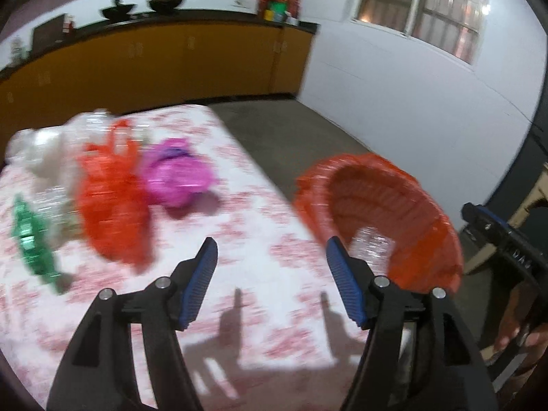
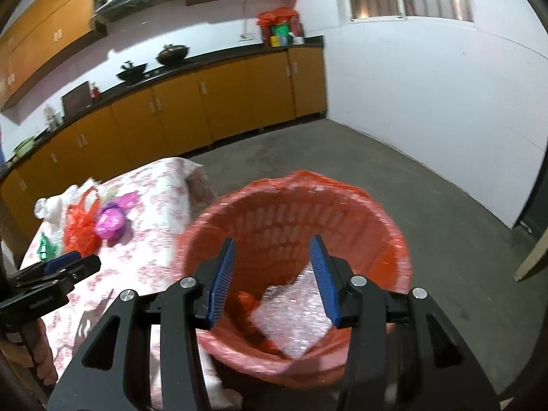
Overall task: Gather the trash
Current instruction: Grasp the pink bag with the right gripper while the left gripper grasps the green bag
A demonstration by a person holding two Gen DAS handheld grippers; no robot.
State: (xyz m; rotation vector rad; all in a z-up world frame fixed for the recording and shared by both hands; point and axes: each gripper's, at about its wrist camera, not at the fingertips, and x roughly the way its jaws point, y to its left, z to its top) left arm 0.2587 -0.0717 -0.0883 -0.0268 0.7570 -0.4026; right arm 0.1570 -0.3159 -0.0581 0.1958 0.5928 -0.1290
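Note:
On the floral tablecloth (image 1: 274,274) lies a heap of trash: an orange plastic bag (image 1: 109,202), a magenta bag (image 1: 174,174), a white bag (image 1: 41,154) and a green wrapper (image 1: 30,239). My left gripper (image 1: 271,241) hovers over the cloth, short of the heap and right of it, open and empty. Beside the table's right edge stands a bin with an orange liner (image 2: 281,212). My right gripper (image 2: 273,239) hangs open above the bin's mouth with nothing between its pads. Clear crumpled plastic (image 2: 291,315) lies in the bin. The picture of the heap is blurred.
Orange kitchen cabinets (image 2: 239,102) under a dark counter with two woks (image 2: 171,53) run along the back wall. Bare concrete floor (image 2: 376,178) stretches to the white wall (image 2: 428,96) on the right. A hand (image 1: 513,339) holds the right tool at the left wrist view's edge.

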